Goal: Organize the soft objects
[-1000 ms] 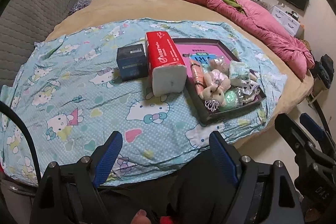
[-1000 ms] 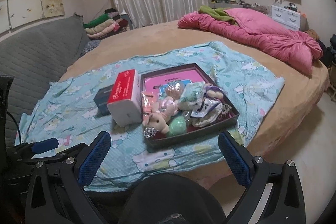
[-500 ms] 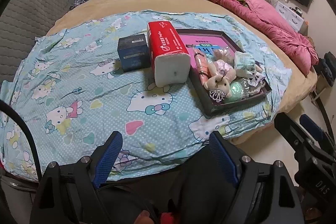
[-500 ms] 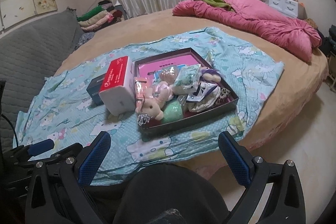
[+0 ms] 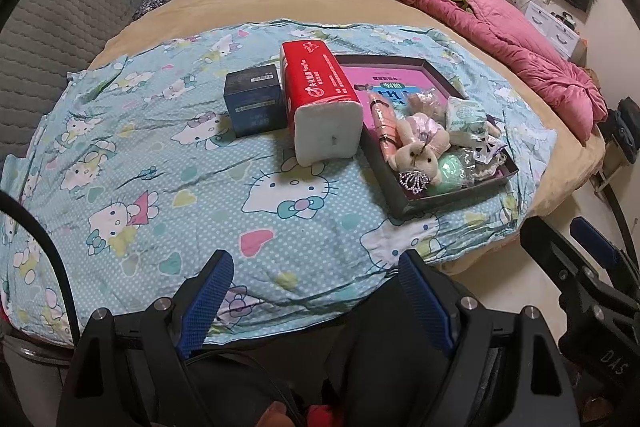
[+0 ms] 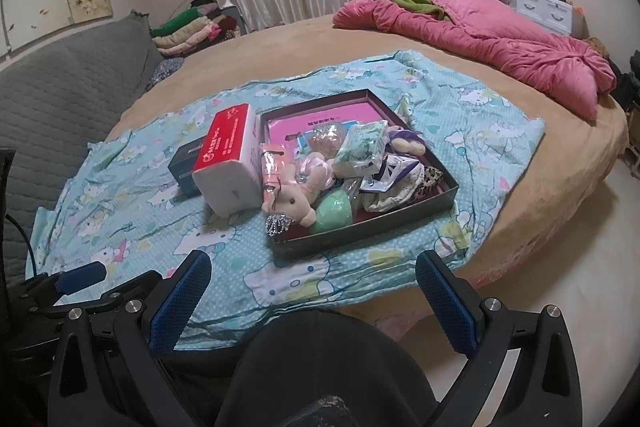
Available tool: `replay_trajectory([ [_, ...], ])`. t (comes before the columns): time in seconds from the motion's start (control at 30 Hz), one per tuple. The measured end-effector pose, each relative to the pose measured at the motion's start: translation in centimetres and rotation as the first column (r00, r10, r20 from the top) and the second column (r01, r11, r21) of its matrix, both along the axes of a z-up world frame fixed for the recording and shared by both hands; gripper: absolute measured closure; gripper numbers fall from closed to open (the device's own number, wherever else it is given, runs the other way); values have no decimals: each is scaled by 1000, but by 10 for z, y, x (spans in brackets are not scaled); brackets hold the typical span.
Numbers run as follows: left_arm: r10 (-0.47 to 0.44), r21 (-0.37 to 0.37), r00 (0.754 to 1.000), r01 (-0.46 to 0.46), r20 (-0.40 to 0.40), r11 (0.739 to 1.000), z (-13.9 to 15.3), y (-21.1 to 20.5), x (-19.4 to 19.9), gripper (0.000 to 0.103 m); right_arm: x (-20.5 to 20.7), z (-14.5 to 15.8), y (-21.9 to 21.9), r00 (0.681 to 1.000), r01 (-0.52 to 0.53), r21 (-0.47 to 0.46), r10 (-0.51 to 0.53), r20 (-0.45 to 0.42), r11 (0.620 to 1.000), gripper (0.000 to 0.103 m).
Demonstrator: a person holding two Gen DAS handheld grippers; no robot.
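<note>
Soft toys (image 5: 418, 143) beyond open left hand-held gripper (image 5: 316, 291)

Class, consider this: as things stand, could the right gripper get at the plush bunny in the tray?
Probably yes. The right gripper is open and empty, short of the bed edge; the plush bunny lies on top near the tray's front rim, with nothing between.

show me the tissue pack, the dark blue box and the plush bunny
tissue pack (image 5: 320, 87): left wrist view, on its red top face
dark blue box (image 5: 255, 103): left wrist view, on its front face
plush bunny (image 6: 294, 201): right wrist view, on its head
</note>
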State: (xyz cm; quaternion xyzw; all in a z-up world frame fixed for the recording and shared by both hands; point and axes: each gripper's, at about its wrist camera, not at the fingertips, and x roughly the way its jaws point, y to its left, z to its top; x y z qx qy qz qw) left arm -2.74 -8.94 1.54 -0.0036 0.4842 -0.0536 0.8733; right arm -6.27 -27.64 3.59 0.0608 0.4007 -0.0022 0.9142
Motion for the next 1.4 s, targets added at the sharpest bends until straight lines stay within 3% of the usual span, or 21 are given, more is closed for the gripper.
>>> replay_trajectory([
  [1.4,6,13,1000,-6,9,1000,1,4,2,19,2,-2,5,1000,-2,-21,2,-20,1000,1],
])
